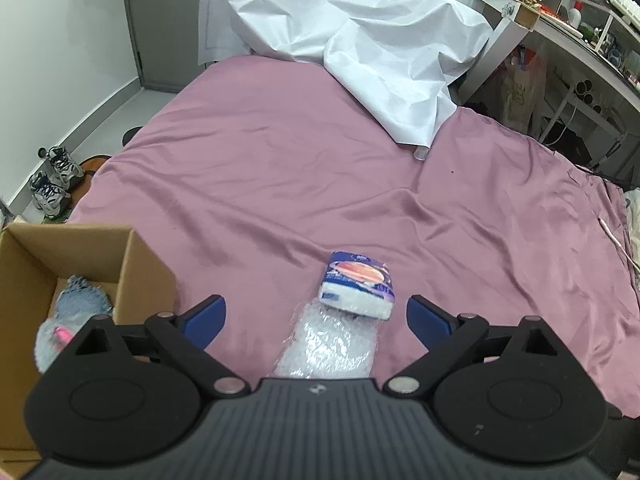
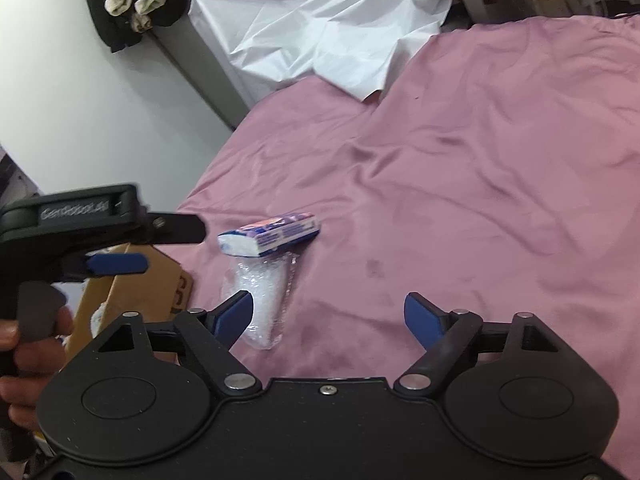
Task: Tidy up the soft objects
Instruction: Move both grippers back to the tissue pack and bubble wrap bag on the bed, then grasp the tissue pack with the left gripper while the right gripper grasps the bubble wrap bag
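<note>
While both sets of blue pads stand spread and empty, nothing is gripped. Left gripper [image 1: 316, 316]: bubble wrap piece [image 1: 328, 346] lies between fingers on pink bedsheet [image 1: 280, 160]; tissue pack [image 1: 358, 286] at 12 o'clock, overlapping wrap's far end. Right gripper [image 2: 328, 316]: same wrap [image 2: 262, 300] at 10 o'clock. Cardboard box [image 1: 80, 256] at 9 o'clock, plush toy [image 1: 68, 316] inside. Handling judged: wrap light, crushable, slippery; pinch advised mid-length. Pack soft, squashable; grip advised across narrow sides.

Mauve-sheeted bed [image 1: 280, 160], white cloth [image 1: 360, 32] at its far end, pale wall [image 1: 60, 40], cluttered shelves [image 1: 560, 8].
</note>
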### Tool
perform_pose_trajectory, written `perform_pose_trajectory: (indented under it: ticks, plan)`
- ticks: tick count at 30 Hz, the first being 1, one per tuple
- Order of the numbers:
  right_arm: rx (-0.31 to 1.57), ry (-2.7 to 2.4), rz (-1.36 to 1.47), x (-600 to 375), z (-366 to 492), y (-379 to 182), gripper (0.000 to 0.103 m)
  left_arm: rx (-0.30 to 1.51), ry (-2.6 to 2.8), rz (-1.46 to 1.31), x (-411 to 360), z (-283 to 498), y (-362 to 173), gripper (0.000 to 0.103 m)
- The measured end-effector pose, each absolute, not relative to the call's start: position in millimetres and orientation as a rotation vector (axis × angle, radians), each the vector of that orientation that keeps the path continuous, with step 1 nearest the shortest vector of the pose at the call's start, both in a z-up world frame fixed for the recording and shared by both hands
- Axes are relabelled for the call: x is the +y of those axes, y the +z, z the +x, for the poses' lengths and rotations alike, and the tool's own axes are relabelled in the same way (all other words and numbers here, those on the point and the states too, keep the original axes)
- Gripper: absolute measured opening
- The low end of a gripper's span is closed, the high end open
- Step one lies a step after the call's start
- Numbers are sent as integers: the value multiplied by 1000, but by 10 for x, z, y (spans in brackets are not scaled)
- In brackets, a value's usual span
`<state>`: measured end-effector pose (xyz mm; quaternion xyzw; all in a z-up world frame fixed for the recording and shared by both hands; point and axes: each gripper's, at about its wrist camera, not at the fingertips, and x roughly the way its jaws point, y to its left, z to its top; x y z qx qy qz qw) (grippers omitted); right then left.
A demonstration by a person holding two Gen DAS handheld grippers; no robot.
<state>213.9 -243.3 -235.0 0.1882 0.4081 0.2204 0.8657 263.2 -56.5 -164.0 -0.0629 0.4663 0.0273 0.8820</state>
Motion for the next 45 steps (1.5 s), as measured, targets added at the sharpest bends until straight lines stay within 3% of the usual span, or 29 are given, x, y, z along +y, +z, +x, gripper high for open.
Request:
perform_pose_trajectory:
  ticks: [6, 13, 18, 26, 29, 36, 45]
  plan:
    - [890, 518, 411, -2323, 2230, -2450, 67, 997, 20, -126, -619, 2807, -1768, 95]
    - [900, 566, 434, -2249, 2283, -2519, 66, 1047, -27, -120, -681, 2999, -1975, 83]
    - [896, 598, 438, -2166, 2319, -2549, 66, 1068, -72, -120, -644, 3049, -2049, 52]
    - [896, 645, 391, -1942, 2350, -2569, 64, 1063, -85, -174, -495, 2977, -1984, 50]
    - [894, 647, 367, -1885, 2338, -2576, 57, 1054, -86, -192, -444, 2939, -1938, 50]
    - [904, 652, 307, -1774, 2275, -2566, 26, 1016, -98, -210, -364, 2763, -1780, 50]
    - [887, 615, 277, -1761, 2144, -2410, 21, 960, -84, -225, -230, 2453, -1555, 50]
